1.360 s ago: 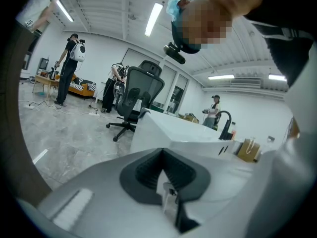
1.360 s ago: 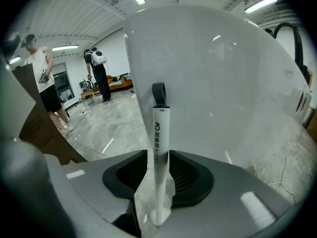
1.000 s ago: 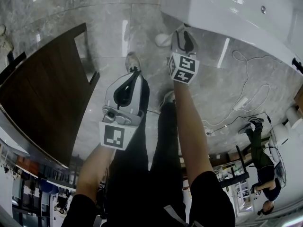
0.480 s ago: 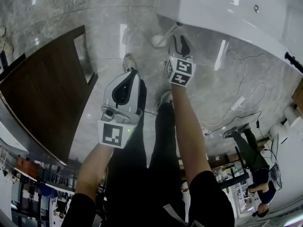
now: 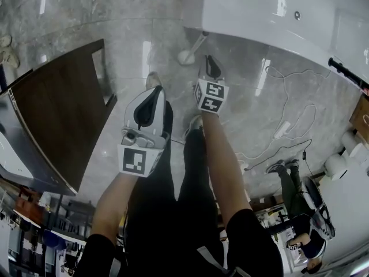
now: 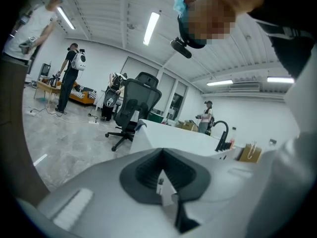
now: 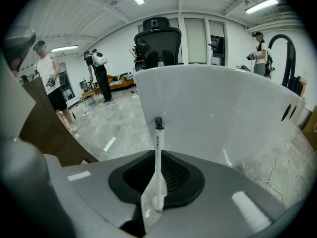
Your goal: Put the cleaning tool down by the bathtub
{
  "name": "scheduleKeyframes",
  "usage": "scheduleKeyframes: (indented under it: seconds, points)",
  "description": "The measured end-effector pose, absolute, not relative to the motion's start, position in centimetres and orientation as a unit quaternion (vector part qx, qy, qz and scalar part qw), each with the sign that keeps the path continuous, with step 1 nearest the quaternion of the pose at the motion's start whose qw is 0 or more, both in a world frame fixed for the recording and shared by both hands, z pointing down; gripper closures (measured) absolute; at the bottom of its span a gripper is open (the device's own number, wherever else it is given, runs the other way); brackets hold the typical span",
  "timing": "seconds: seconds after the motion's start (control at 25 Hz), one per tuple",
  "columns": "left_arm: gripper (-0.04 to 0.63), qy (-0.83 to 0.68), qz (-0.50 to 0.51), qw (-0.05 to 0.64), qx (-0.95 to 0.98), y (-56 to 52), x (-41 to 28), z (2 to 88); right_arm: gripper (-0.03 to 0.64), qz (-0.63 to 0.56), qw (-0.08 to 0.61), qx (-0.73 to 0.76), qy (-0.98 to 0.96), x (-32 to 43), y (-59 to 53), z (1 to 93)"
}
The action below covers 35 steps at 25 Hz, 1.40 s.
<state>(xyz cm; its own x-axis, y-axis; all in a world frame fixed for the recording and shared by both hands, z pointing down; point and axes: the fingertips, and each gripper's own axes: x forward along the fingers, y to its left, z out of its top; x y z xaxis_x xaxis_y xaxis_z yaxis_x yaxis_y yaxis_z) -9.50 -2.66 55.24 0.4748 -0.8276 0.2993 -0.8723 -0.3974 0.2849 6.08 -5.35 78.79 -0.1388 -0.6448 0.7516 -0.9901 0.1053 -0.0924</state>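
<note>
The cleaning tool [image 5: 195,44], a white brush with a long thin handle, stands on the floor and leans against the white bathtub [image 5: 259,10]. In the right gripper view the cleaning tool [image 7: 158,138] rises upright before the bathtub wall [image 7: 213,108], its loop on top. My right gripper [image 5: 209,61] hovers just short of the tool, apart from it. Its jaws have just been closing and stand a thin slit apart with nothing between them [image 7: 157,155]. My left gripper [image 5: 155,91] hangs over the floor to the left, its jaws meeting at the tips and holding nothing [image 6: 162,151].
A dark wooden cabinet [image 5: 57,120] stands at the left. A white cable [image 5: 282,128] trails over the marble floor at the right. My own legs and shoes [image 5: 153,79] are below the grippers. Other people and an office chair [image 6: 136,100] stand further off.
Both grippers have risen from the floor. The right one has drawn back from the tool and its jaws have narrowed. The tool stays leaning on the tub.
</note>
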Motion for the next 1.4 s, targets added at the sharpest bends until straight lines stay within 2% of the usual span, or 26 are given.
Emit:
scheduleKeyframes:
  seconds: [0.24, 0.8, 1.4]
  points:
    - [0.586, -0.52, 0.044, 0.196, 0.83, -2.0, -8.5, 50.5, 0.604, 0.316, 0.279, 0.589, -0.69, 6.4, -3.4, 73.9]
    - [0.588, -0.525, -0.002, 0.16, 0.836, 1.1, -5.2, 36.0, 0.616, 0.314, 0.257, 0.586, -0.702, 8.7, 1.1, 59.3]
    - [0.588, -0.524, -0.03, 0.14, 0.84, 8.5, -0.4, 25.2, 0.617, 0.269, 0.179, 0.595, -0.736, 13.0, 7.2, 41.4]
